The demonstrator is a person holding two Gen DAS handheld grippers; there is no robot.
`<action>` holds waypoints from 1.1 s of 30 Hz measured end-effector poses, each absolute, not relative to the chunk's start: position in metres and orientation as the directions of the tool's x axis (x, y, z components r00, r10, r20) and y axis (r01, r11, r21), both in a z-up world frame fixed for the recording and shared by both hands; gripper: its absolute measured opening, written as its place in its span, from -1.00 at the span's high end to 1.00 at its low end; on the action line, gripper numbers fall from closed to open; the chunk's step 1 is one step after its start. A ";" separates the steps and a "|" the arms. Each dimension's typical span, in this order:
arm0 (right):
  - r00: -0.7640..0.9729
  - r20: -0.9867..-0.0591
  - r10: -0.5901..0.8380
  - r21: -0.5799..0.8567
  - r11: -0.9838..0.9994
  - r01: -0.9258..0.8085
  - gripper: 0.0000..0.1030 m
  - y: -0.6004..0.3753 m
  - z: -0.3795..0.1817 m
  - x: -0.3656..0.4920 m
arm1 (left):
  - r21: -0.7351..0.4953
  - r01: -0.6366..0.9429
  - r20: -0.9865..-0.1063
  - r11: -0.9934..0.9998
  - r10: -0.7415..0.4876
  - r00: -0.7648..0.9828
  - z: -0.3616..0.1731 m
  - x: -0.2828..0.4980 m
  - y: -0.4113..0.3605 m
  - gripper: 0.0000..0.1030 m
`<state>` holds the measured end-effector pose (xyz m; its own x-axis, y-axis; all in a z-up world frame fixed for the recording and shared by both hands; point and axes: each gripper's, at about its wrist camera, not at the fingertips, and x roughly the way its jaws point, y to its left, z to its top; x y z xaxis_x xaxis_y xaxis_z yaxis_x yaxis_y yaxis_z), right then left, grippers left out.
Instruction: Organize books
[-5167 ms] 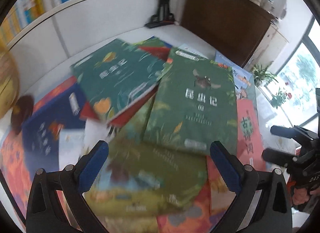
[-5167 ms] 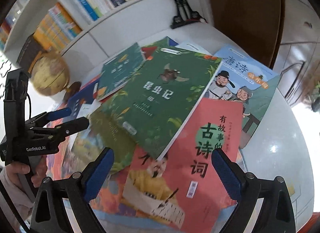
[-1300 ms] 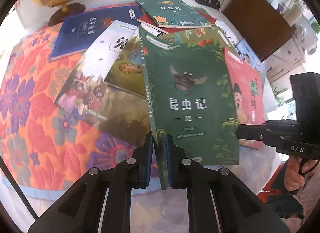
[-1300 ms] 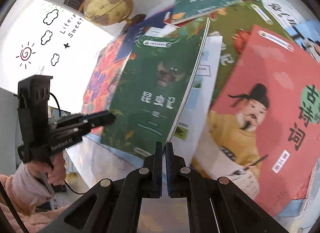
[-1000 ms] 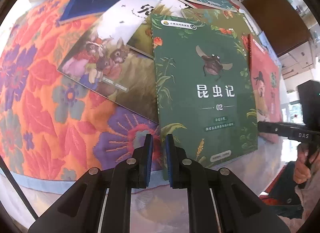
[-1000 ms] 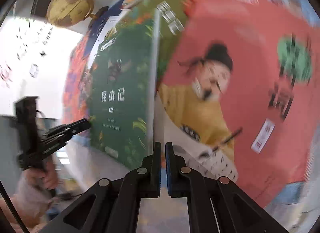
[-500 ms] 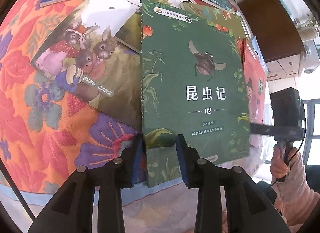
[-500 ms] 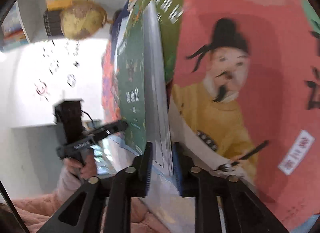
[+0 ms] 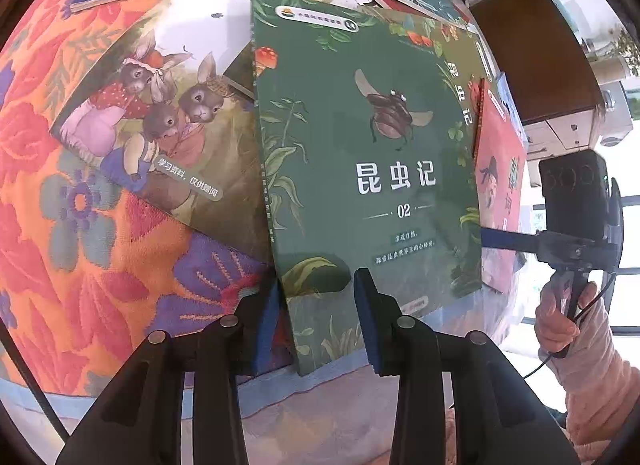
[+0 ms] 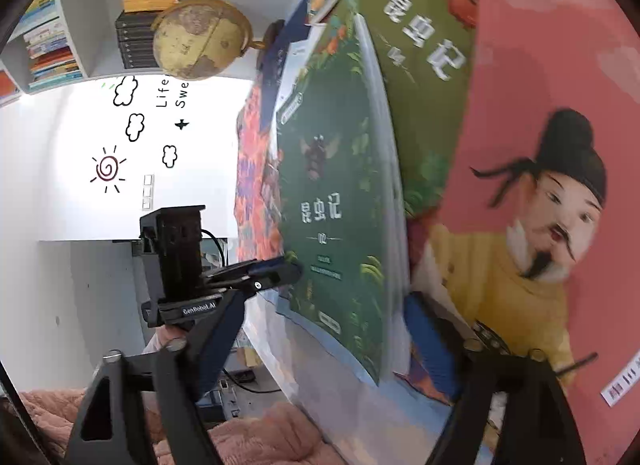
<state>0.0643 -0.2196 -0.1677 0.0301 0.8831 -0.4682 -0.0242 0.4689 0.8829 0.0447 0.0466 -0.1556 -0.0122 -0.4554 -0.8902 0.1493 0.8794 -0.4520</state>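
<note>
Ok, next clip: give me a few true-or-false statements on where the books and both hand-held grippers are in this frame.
1. The left hand-held gripper is open, its blue pads either side of the green insect book's near corner. True.
2. The green insect book is numbered 05. False: it reads 02.
3. A rabbit picture book lies partly under the green insect book. True.
4. The right hand-held gripper is clamped shut. False: its jaws are apart.
5. A globe shows in the right wrist view. True.

left gripper (image 9: pixel 316 305) and right gripper (image 10: pixel 316 329) fingers both parted.
</note>
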 end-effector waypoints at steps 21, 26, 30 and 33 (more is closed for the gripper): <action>0.127 -0.703 0.700 0.671 0.711 -0.209 0.94 -0.150 -0.109 0.039 | -0.304 0.218 -0.898 0.927 -0.355 0.259 -0.090 0.019 0.073 0.65; 0.088 -0.703 0.706 0.676 0.702 -0.225 0.93 -0.120 -0.108 0.043 | -0.300 0.156 -0.901 0.941 -0.333 0.279 -0.087 0.017 0.105 0.65; 0.062 -0.698 0.713 0.680 0.688 -0.252 0.92 -0.081 -0.100 0.051 | -0.302 0.123 -0.899 0.946 -0.325 0.293 -0.081 0.015 0.139 0.65; 0.050 -0.687 0.725 0.690 0.672 -0.268 0.91 -0.053 -0.094 0.056 | -0.295 0.102 -0.899 0.950 -0.312 0.306 -0.078 0.016 0.164 0.65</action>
